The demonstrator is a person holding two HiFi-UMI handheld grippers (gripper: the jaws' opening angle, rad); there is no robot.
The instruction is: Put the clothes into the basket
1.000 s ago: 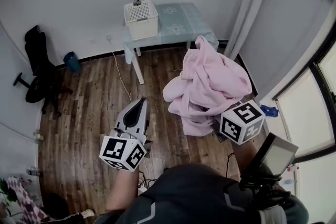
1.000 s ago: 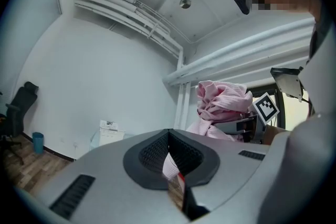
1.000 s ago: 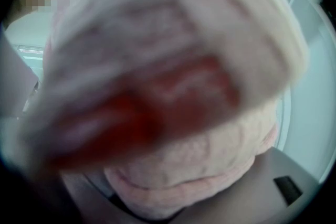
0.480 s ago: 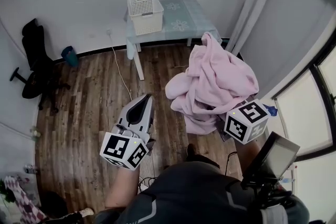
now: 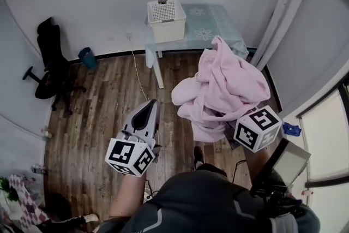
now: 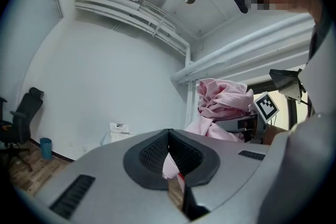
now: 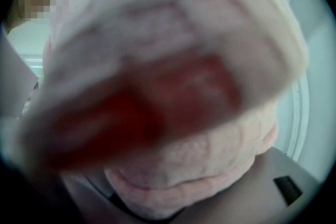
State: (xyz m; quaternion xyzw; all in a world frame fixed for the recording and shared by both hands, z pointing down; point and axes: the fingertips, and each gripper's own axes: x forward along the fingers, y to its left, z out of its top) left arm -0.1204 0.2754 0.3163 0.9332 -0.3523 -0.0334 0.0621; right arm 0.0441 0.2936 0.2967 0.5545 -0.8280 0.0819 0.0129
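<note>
Basket [image 5: 166, 19] further right now; open floor [image 5: 109, 95]; clothes [image 5: 229, 84] in right tongs [image 5: 232, 131].

The left gripper [image 5: 151, 103] is a pale grey shell with black meshed fingers [image 6: 152, 152] and a white cube [image 5: 128, 156] of black square markers. A twin cube [image 5: 257, 128] shows opposite. The person wears a dark grey top [image 5: 196, 202] with pale seams.

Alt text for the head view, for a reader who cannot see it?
The right gripper holds a bundled pink garment above a wooden floor, with the left gripper alongside. Ahead, a white basket stands on a small table.
</note>
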